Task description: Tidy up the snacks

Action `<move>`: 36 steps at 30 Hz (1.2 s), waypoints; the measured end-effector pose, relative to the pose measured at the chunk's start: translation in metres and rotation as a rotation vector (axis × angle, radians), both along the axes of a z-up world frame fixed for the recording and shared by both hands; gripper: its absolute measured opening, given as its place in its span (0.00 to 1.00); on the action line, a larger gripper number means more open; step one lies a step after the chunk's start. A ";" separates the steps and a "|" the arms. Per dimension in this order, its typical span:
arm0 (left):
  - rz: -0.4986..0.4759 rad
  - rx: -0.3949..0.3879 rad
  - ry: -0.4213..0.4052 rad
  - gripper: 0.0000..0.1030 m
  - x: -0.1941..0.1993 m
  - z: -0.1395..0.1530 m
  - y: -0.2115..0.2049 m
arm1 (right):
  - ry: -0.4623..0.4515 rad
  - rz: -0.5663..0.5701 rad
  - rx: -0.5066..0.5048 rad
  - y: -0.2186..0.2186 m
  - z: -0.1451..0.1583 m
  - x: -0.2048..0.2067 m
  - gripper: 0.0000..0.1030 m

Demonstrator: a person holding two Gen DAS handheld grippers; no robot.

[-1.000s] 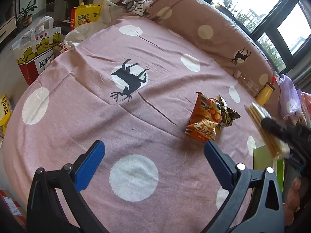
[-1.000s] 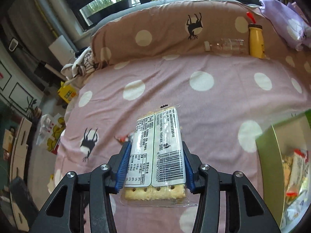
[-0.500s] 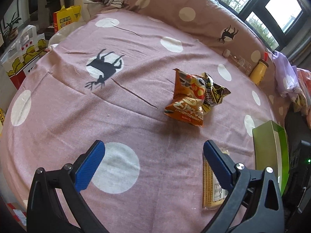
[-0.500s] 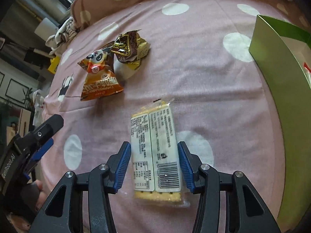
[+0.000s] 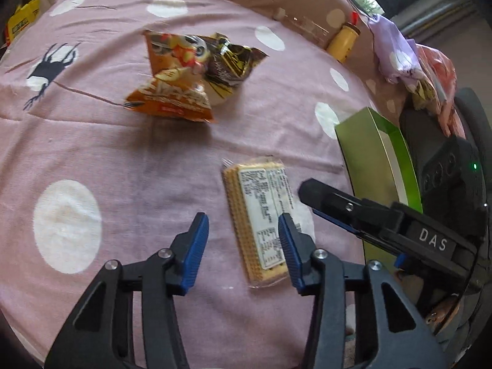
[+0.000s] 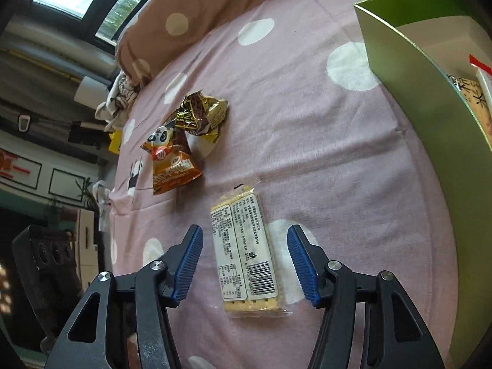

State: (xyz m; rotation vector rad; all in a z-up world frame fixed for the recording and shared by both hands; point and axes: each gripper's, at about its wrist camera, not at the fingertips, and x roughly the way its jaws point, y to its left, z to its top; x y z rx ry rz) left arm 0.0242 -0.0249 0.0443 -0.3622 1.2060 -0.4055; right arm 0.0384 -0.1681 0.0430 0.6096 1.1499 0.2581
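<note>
A pink polka-dot bedspread (image 6: 307, 123) fills both views and serves as the landmark. On its right edge stands a green box (image 6: 415, 70), open at the top, with wrapped snacks already inside. Toward the middle of the bedspread lie an orange panda snack bag (image 6: 170, 166) and, touching it on the far side, a dark gold-edged packet (image 6: 200, 113). Nearer the viewer, between those bags and the green box, a clear-wrapped cracker pack (image 6: 246, 255) lies flat on the cloth, label up.

The right gripper (image 6: 246, 264) straddles the cracker pack with its jaws opening; both blue pads stand clear of the wrapper, so nothing is clamped. The left gripper (image 5: 243, 249) hangs just beside the same pack, its jaws closing on empty air, with its right pad overlapping the pack's edge in view.

The risk is crowding: both tools converge on one pack and could knock together or nudge it askew. The slick wrapper may also slip if only its loose edge gets pinched.
</note>
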 end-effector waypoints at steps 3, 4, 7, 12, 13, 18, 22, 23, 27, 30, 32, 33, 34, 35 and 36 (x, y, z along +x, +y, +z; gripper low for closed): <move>-0.046 0.004 0.017 0.41 -0.001 -0.006 -0.015 | 0.026 -0.006 -0.010 0.003 -0.007 0.004 0.57; -0.054 0.011 0.022 0.40 -0.001 -0.008 -0.018 | 0.037 -0.006 -0.009 0.003 -0.010 0.005 0.57; -0.072 0.030 0.034 0.36 0.001 -0.014 -0.027 | 0.058 0.005 -0.022 0.005 -0.015 0.010 0.53; -0.093 0.041 0.017 0.30 0.003 -0.016 -0.035 | 0.051 0.029 -0.010 0.006 -0.016 0.013 0.43; -0.094 0.047 0.009 0.30 0.003 -0.015 -0.037 | 0.049 0.023 -0.009 0.005 -0.015 0.012 0.43; -0.113 0.025 -0.092 0.26 -0.001 0.005 -0.053 | -0.042 0.000 -0.020 -0.006 0.011 0.001 0.43; -0.197 -0.025 -0.187 0.06 -0.006 0.033 -0.077 | -0.105 0.012 0.032 -0.010 0.029 -0.004 0.44; -0.205 0.000 -0.213 0.07 -0.008 0.038 -0.082 | -0.135 -0.015 -0.009 -0.014 0.038 -0.008 0.44; -0.159 0.016 -0.216 0.12 -0.009 0.040 -0.076 | -0.107 -0.045 0.000 -0.027 0.027 -0.009 0.44; -0.098 0.098 -0.176 0.16 -0.005 0.030 -0.067 | -0.083 -0.055 -0.035 -0.029 0.019 -0.007 0.44; -0.058 0.129 -0.126 0.22 0.000 0.017 -0.060 | -0.074 -0.036 -0.032 -0.025 0.016 -0.005 0.44; -0.040 0.135 -0.095 0.28 0.002 0.010 -0.055 | -0.074 -0.030 -0.036 -0.022 0.015 -0.005 0.44; -0.023 0.138 -0.065 0.33 0.004 0.003 -0.050 | -0.070 -0.025 -0.038 -0.020 0.012 -0.004 0.44; -0.013 0.145 -0.048 0.35 0.004 0.000 -0.047 | -0.064 -0.018 -0.039 -0.017 0.011 -0.003 0.44; -0.005 0.156 -0.032 0.39 0.005 -0.005 -0.045 | -0.054 -0.009 -0.040 -0.014 0.009 0.001 0.44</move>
